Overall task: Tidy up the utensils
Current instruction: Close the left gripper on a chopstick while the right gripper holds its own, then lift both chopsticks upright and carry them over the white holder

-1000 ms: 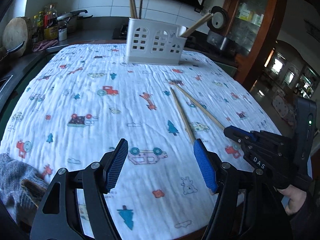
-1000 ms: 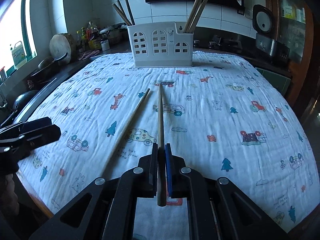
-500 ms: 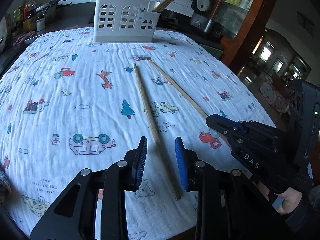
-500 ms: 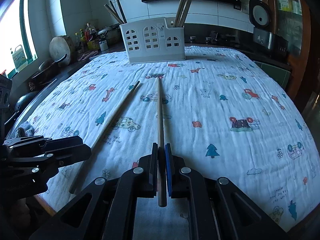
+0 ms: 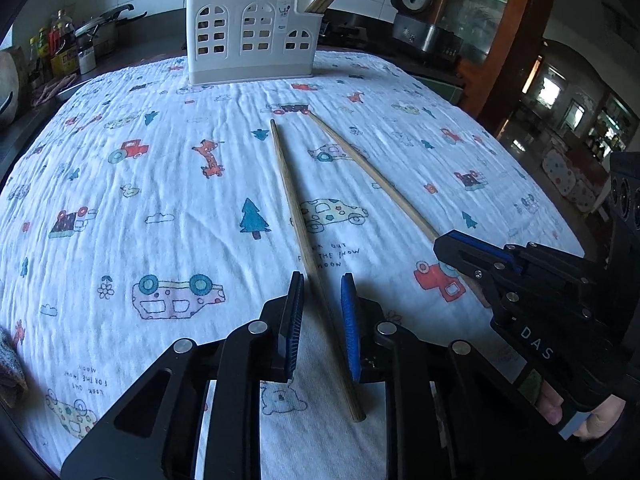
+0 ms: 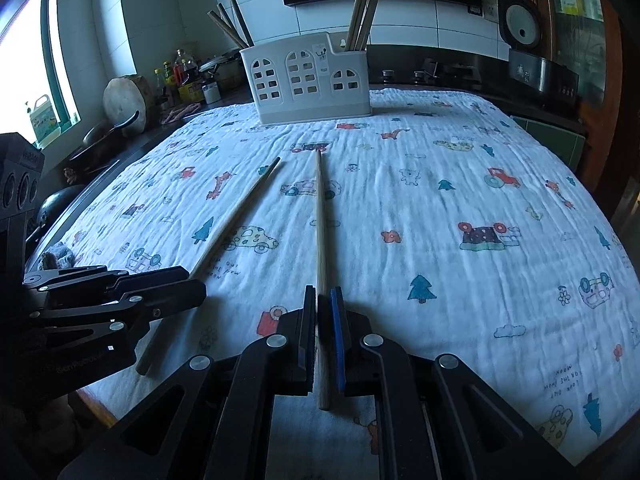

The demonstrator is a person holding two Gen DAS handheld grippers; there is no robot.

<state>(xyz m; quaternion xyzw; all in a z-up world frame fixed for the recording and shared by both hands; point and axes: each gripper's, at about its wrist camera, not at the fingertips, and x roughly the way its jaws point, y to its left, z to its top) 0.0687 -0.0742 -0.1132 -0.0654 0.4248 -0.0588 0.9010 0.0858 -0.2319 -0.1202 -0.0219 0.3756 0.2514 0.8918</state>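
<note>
Two wooden chopsticks lie on the patterned cloth, pointing toward a white utensil holder (image 5: 252,38) at the far edge, which holds several chopsticks. My left gripper (image 5: 322,292) is open a little, its blue pads on either side of the left chopstick (image 5: 296,208) without touching it. My right gripper (image 6: 323,300) is shut on the near end of the right chopstick (image 6: 319,216), whose far tip rests on the cloth. The holder also shows in the right wrist view (image 6: 310,78), as does the left chopstick (image 6: 236,220). The right gripper shows in the left wrist view (image 5: 472,252).
The white cloth (image 5: 160,200) with cartoon prints covers the whole table. A grey cloth (image 5: 10,364) lies at the near left edge. Bottles and a pot (image 6: 188,76) stand on the counter far left. A rice cooker (image 6: 536,64) stands far right.
My left gripper has swung right and forward over the left chopstick and its jaws have narrowed around it. My right gripper has stayed shut on its chopstick.
</note>
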